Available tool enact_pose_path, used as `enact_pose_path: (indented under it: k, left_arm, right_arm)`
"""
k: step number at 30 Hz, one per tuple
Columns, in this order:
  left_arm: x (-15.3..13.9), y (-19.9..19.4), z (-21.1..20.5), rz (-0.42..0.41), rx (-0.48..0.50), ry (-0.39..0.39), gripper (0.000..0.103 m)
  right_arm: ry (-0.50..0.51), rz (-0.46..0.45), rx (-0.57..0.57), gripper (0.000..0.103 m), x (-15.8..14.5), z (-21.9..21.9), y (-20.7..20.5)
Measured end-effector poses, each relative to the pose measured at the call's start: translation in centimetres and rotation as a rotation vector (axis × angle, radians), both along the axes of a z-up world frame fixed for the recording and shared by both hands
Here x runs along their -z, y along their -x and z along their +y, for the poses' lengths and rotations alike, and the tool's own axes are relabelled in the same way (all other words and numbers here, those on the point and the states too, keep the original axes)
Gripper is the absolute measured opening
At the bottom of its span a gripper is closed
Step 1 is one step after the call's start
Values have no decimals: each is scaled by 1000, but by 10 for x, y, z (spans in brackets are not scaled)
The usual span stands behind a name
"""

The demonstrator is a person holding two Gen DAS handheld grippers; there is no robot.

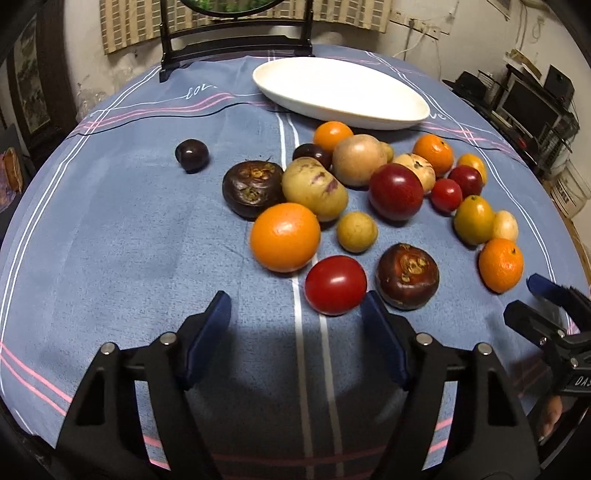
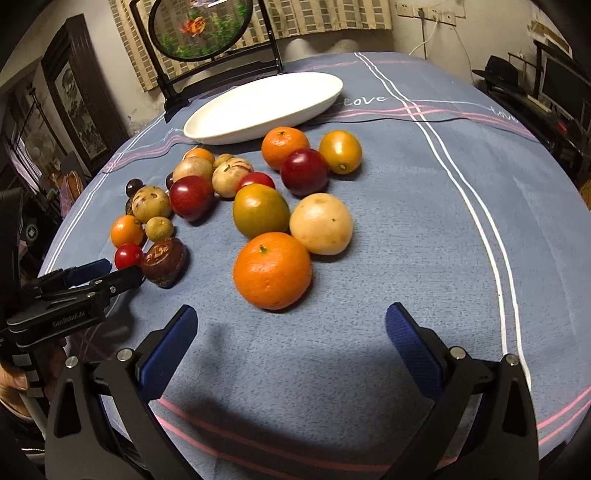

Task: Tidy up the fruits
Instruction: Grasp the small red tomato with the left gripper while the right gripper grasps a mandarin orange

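Only the left wrist view shows the lone dark plum (image 1: pixel 192 155), well ahead of the left gripper (image 1: pixel 297 314) and off to the left of its left finger; a brown-topped dark fruit (image 1: pixel 407 275) sits just ahead of the right finger, with a red tomato (image 1: pixel 335 284) just ahead of the gap, touching neither pad; a large orange (image 1: pixel 285 237) lies a little farther on. The left gripper's fingers stand wide apart with nothing between them.

The right wrist view alone shows the round painted screen (image 2: pixel 201 27) on its black stand behind the table — a flower on green — and the word "love" stitched on the blue tablecloth (image 2: pixel 424 229), beside the dish's right end; the left view gives only part of that lettering. In this view the left gripper's body reads "GenRobot.AI".

The right gripper (image 2: pixel 291 328) is likewise spread wide and holds nothing; a mandarin (image 2: pixel 272 270) lies just ahead of the gap, a pale round fruit (image 2: pixel 320 223) just beyond it to the right.

The white oval dish (image 2: pixel 236 122) lies beyond all the fruit, nothing in it — every fruit rests on the cloth.
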State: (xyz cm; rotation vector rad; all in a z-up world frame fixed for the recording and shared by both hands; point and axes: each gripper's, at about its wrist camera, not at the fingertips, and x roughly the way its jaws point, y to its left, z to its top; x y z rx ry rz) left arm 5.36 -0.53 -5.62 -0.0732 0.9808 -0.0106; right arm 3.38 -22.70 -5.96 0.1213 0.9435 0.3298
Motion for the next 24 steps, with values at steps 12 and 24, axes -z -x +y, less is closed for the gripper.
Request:
enact_pose_path:
  k: [12,24]
  left_arm:
    - [-5,-16,-9,32,-46,84,45]
    - [-8,-8,-5,-4,-17,67,32]
  right_arm:
    - [-14,-5,-20,102,0,-4,1]
    - [20,-11,-8,102,-6,-6,1]
